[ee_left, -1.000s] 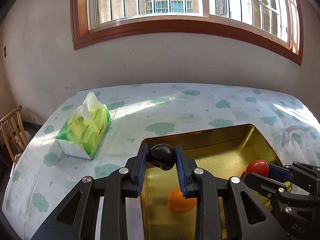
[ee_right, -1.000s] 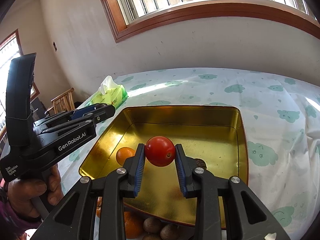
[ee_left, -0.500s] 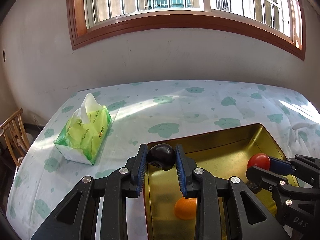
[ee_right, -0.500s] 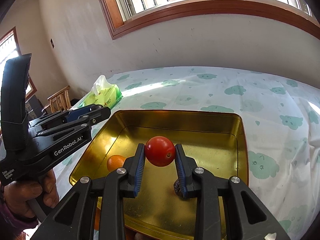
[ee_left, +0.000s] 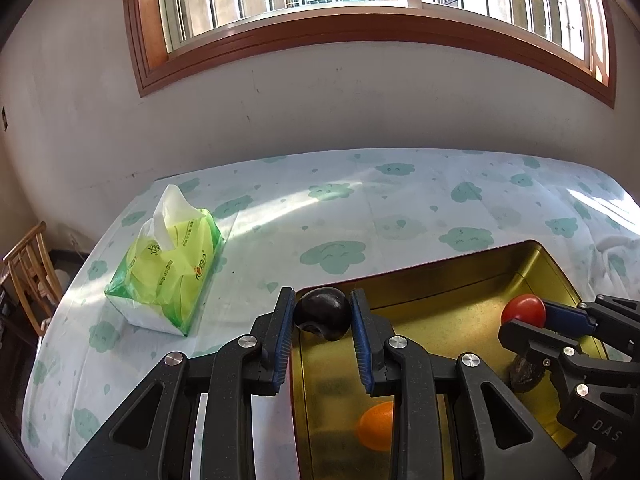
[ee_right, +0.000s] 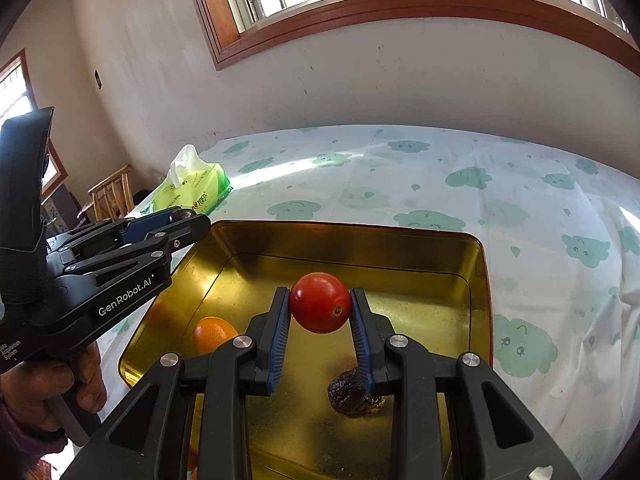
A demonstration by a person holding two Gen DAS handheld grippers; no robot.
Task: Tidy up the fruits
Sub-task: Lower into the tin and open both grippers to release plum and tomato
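My left gripper (ee_left: 323, 316) is shut on a dark plum (ee_left: 323, 313) and holds it over the near left corner of a gold metal tray (ee_left: 460, 270). My right gripper (ee_right: 319, 306) is shut on a red tomato (ee_right: 319, 302) and holds it above the middle of the tray (ee_right: 352, 232). An orange (ee_right: 212, 334) and a dark wrinkled fruit (ee_right: 352, 396) lie on the tray floor. In the left wrist view the orange (ee_left: 376, 424) lies below my fingers, and the right gripper with the tomato (ee_left: 523, 311) is at the right.
A green tissue pack (ee_left: 168, 276) lies on the cloud-print tablecloth (ee_left: 360, 208) left of the tray. A wooden chair (ee_left: 28, 264) stands past the table's left edge. A wall with a window is behind the table.
Both grippers have pulled back toward me and risen a little, each still holding its fruit. The dark wrinkled fruit on the tray floor has come into view below the right gripper.
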